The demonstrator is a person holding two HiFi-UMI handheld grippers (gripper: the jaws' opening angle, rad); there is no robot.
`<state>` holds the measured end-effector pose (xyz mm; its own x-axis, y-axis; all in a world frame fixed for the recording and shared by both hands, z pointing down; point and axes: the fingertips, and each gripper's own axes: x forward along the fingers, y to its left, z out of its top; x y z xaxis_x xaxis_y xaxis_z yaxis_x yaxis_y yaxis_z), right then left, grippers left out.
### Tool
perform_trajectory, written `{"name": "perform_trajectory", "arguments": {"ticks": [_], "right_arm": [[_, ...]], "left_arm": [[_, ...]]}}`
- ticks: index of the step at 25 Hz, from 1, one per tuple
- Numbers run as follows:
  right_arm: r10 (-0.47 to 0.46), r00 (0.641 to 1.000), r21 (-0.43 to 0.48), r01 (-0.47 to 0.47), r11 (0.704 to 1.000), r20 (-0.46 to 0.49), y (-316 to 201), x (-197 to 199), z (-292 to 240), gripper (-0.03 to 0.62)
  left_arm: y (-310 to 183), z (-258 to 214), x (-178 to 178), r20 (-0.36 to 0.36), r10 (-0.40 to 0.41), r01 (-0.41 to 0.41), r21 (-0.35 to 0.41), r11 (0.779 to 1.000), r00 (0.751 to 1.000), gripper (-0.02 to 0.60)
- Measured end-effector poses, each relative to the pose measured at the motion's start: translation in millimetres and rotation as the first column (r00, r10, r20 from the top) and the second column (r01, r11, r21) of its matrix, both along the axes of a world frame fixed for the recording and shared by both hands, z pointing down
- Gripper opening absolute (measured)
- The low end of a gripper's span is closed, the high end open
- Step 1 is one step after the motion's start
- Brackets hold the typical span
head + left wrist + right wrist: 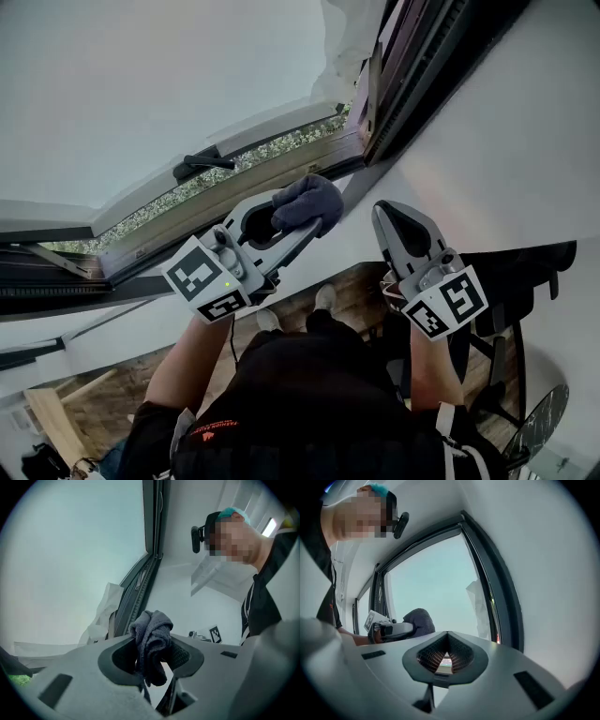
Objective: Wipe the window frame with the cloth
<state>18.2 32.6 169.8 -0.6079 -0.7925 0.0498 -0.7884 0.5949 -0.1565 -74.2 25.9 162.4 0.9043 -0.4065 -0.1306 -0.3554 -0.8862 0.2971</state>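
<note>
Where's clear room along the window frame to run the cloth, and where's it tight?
Bare: the white ledge between the cloth in the left gripper and the right gripper, and the white wall right of the dark frame. Tight: the corner by the white sheet and around the black handle.

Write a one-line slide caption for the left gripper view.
Left gripper clamps a bunched grey cloth, with the dark window frame beyond.

The head view looks steeply down, close over the window frame (pixel 159 234). Both gripper views, low and near, face upward and share that frame.
</note>
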Motion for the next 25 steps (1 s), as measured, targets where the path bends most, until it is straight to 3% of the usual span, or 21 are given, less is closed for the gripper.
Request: {"name": "perform_trajectory", "arguments": {"ticks": [11, 25], "right_arm": [[0.007, 0.999, 0.021, -0.007, 1.0, 0.032, -1, 5, -7, 0.005], [0.039, 0.998, 0.003, -0.039, 0.999, 0.041, -13, 37, -2, 0.005]], "left_arm": [[-5, 0, 7, -0.004, 0.01, -0.01, 0.001, 1.0, 1.0, 0.155], [-32, -7, 47, 0.005, 0.042, -0.042, 0.038, 0.998, 0.999, 0.155]]}}
